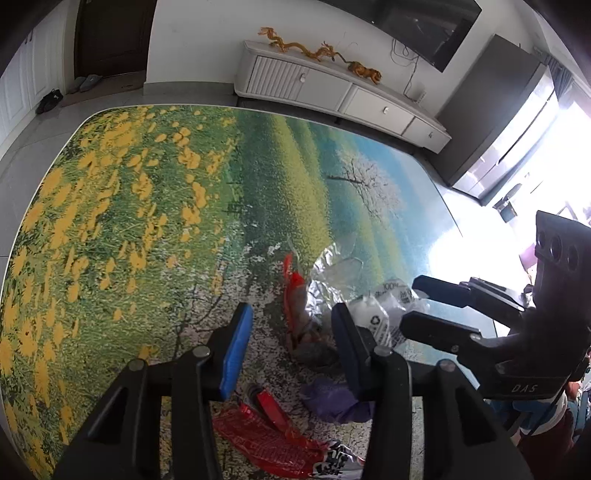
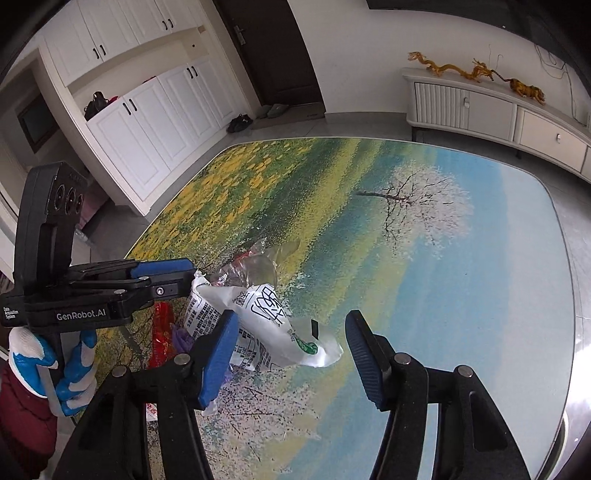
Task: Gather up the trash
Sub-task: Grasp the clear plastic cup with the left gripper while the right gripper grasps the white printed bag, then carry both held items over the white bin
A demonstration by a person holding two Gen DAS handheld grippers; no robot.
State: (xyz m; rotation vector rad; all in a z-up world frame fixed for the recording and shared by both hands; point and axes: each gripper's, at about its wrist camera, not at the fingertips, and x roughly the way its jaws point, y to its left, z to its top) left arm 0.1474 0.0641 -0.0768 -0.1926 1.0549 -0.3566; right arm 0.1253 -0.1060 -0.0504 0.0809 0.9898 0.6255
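A heap of trash lies on the table with the painted landscape top (image 1: 147,221) (image 2: 443,277). In the left wrist view my left gripper (image 1: 291,332) hangs open over an orange-red wrapper (image 1: 295,291) and crinkled silver foil (image 1: 332,273); the pads touch neither. A red wrapper (image 1: 266,439) and a purple one (image 1: 332,400) lie nearer. My right gripper (image 2: 291,343) stands open astride a white printed bag (image 2: 273,321) (image 1: 376,317), its right pad well clear of it. The left gripper (image 2: 192,278) reaches in from the left, close to the bag's far end and a clear wrapper (image 2: 258,266).
A gloved hand (image 2: 74,376) holds the left gripper. Beyond the table stand a white low cabinet (image 1: 332,92) with golden dragon figures (image 1: 321,51), a wall TV (image 1: 436,26), white cupboards (image 2: 140,122), a dark door (image 2: 269,48) and shoes (image 2: 240,123) on the floor.
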